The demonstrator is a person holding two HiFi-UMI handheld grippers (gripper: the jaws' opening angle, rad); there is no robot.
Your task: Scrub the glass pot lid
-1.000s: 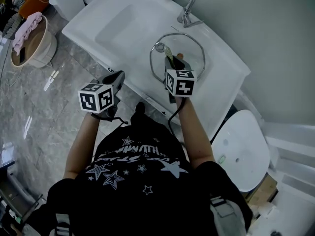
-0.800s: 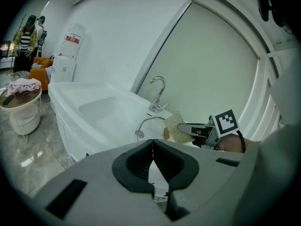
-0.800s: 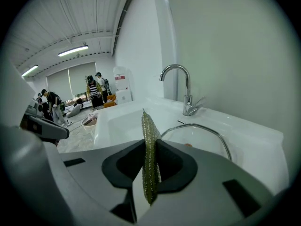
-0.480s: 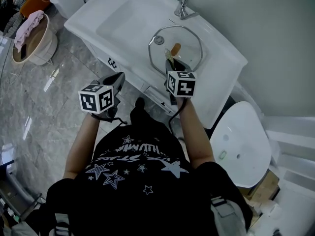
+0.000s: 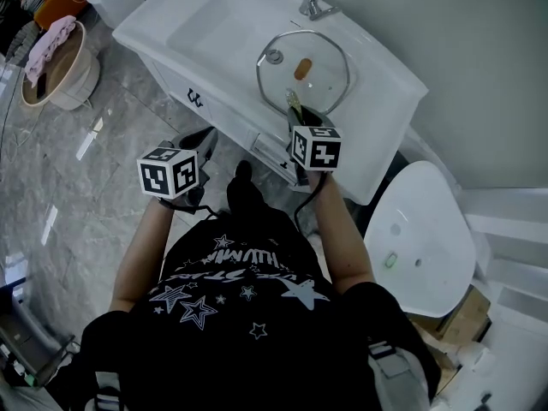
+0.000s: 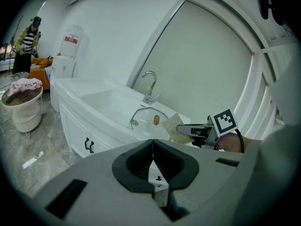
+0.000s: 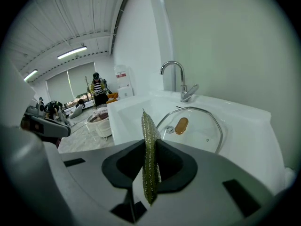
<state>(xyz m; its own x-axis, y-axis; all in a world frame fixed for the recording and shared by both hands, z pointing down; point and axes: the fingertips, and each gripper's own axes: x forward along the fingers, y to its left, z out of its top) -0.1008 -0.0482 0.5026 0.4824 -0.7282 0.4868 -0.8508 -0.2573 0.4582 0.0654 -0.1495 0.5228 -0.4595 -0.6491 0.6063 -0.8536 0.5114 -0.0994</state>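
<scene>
Scrub pad (image 7: 149,159) held at the lid (image 5: 321,71)'s near rim.
The lid lies flat at the counter (image 5: 385,92)'s right end, by the faucet (image 5: 312,2). The right gripper (image 7: 149,173) pinches the pad; the left gripper (image 6: 153,171), jaws together and empty, hangs off the front edge.

open air over glass lid (image 5: 304,71); faucet (image 5: 315,5) & wall (image 5: 445,32) crowd its far side.

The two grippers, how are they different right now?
The right gripper pinches a green scrub pad standing on edge, while the left gripper is shut on nothing. The right gripper is at the edge of the white counter, close to the glass lid; the left gripper is out over the floor, away from the lid. Both carry a marker cube.
</scene>
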